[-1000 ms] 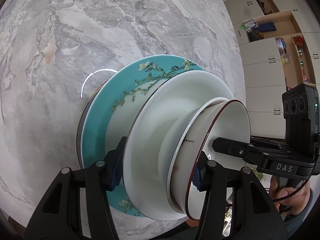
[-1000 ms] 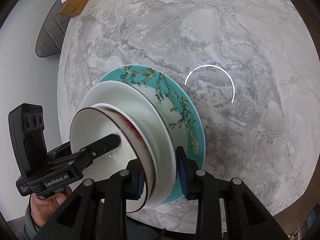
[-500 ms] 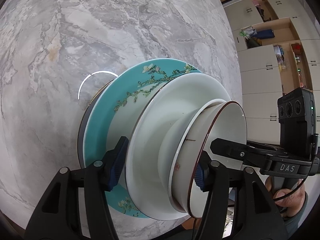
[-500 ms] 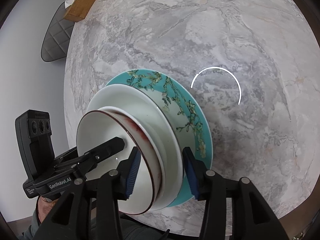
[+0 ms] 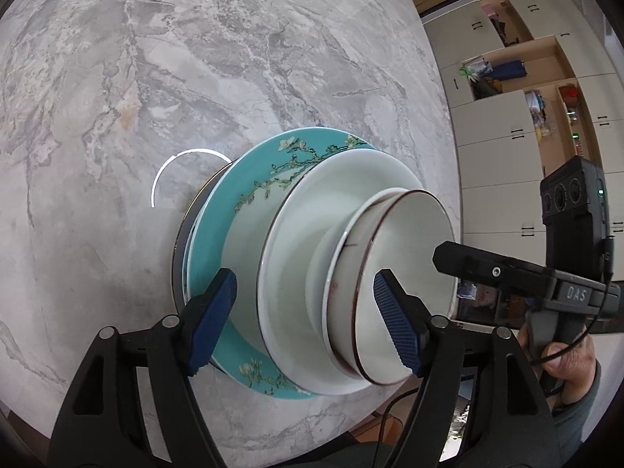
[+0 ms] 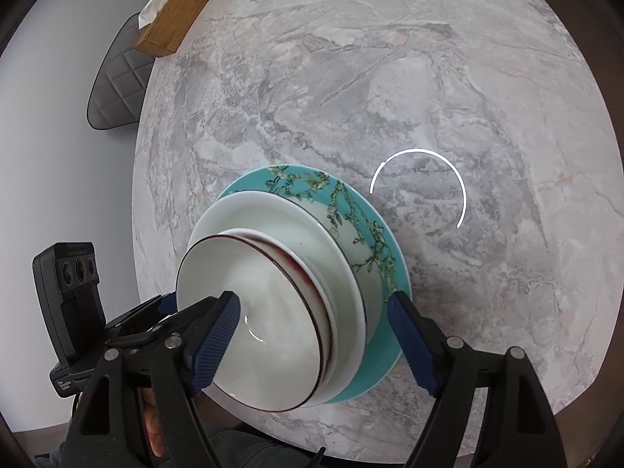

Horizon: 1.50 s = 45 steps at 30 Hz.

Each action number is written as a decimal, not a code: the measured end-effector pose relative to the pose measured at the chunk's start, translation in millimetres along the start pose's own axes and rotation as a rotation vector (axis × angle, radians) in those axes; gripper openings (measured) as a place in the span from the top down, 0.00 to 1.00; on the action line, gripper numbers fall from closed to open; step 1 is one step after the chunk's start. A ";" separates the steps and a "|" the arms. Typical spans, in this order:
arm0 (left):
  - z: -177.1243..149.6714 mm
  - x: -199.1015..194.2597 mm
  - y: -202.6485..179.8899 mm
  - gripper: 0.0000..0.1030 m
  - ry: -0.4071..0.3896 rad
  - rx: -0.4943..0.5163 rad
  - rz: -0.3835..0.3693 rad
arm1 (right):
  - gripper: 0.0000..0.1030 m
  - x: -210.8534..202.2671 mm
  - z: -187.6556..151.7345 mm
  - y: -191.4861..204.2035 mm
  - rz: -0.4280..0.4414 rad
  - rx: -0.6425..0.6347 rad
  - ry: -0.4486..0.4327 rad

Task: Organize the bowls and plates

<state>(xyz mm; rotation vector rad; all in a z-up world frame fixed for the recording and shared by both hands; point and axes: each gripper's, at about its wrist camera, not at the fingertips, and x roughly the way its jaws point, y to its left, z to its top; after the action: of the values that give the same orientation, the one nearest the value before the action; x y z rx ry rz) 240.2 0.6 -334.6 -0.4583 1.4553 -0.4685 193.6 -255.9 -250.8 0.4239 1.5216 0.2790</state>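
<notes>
A stack of dishes rests on the marble table (image 5: pixel 195 78): a teal flowered plate (image 5: pixel 269 179) at the bottom, a white deep plate (image 5: pixel 312 241) on it, and a white bowl with a dark red rim (image 5: pixel 405 273) on top. The same teal plate (image 6: pixel 351 210), white plate (image 6: pixel 273 218) and bowl (image 6: pixel 249 284) show in the right wrist view. My left gripper (image 5: pixel 304 323) is open, its blue pads astride the stack without touching. My right gripper (image 6: pixel 312 339) is open too, straddling the stack from the opposite side.
A wooden tissue box (image 6: pixel 175 19) sits at the table's far edge by a grey quilted chair back (image 6: pixel 117 82). Cabinets with open shelves (image 5: pixel 526 89) stand beyond the table. The table edge (image 6: pixel 390 444) runs close under the stack.
Both grippers have opened: the pads that pressed on the stack's rims now stand apart from it. The stack sits on the table.
</notes>
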 end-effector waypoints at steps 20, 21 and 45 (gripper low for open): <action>-84.9 -119.9 -56.2 0.00 -0.456 0.242 0.489 | 0.00 -53.9 -107.8 -9.2 -0.069 -0.056 -0.356; -90.7 -121.7 -60.7 0.00 -0.458 0.230 0.488 | 0.00 -57.4 -112.0 -6.8 -0.075 -0.078 -0.375; -240.1 -224.7 -195.7 0.00 -0.679 0.150 0.400 | 0.00 -184.6 -217.8 34.5 -0.220 -0.270 -0.652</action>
<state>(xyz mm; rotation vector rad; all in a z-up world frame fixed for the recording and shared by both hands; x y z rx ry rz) -17.6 -38.1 -54.5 -0.1661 0.8136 -0.0764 -27.4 -284.5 -69.1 0.1073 0.8641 0.1477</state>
